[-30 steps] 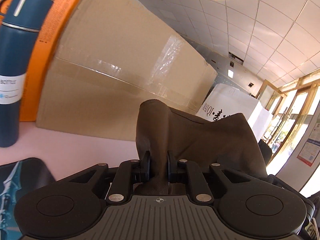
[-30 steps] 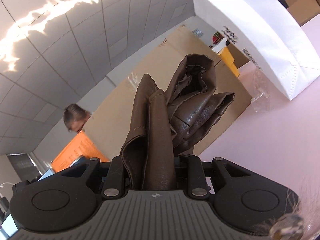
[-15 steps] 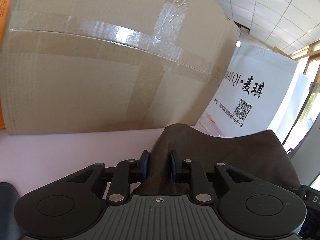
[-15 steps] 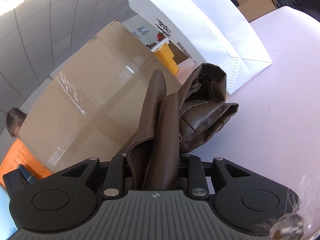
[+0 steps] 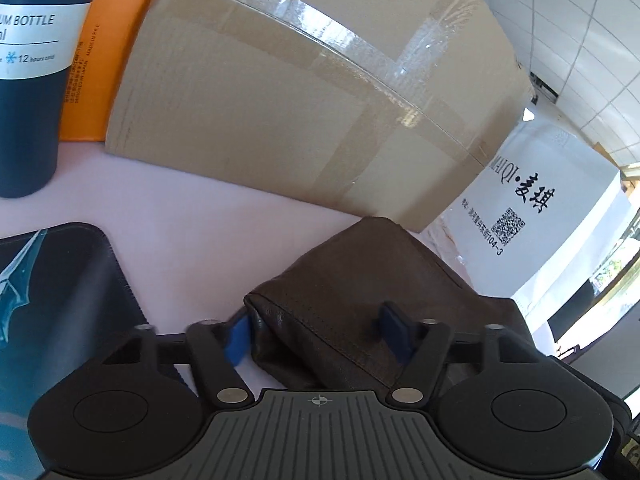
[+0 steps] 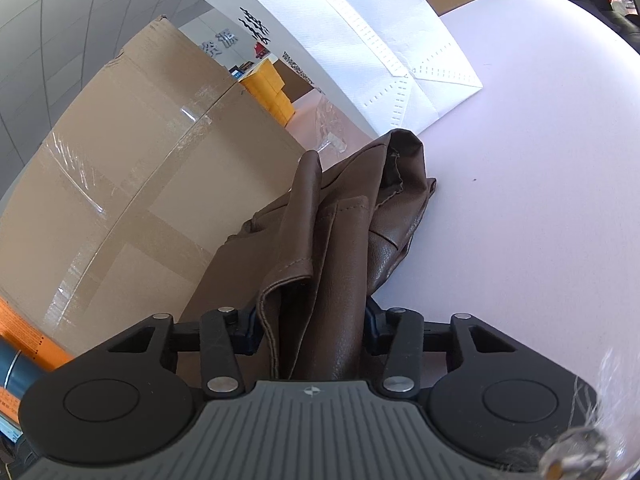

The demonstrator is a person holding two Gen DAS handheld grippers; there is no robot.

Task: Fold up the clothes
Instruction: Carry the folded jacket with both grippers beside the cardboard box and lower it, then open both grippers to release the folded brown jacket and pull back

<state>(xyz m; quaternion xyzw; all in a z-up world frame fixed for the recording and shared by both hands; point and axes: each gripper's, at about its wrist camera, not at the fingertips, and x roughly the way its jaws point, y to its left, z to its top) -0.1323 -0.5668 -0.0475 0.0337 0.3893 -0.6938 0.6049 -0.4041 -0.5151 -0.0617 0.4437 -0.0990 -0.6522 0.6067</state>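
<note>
Hiding claw [image 6: 312, 332] tips: brown garment [image 6: 340, 240]

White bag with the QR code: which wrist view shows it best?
Left wrist view. The white bag shows its printed face there: black characters, QR code and a number line, standing beside the cardboard box. The right wrist view shows the bag's stitched side and folded bottom; only some print shows and no QR code.
</note>
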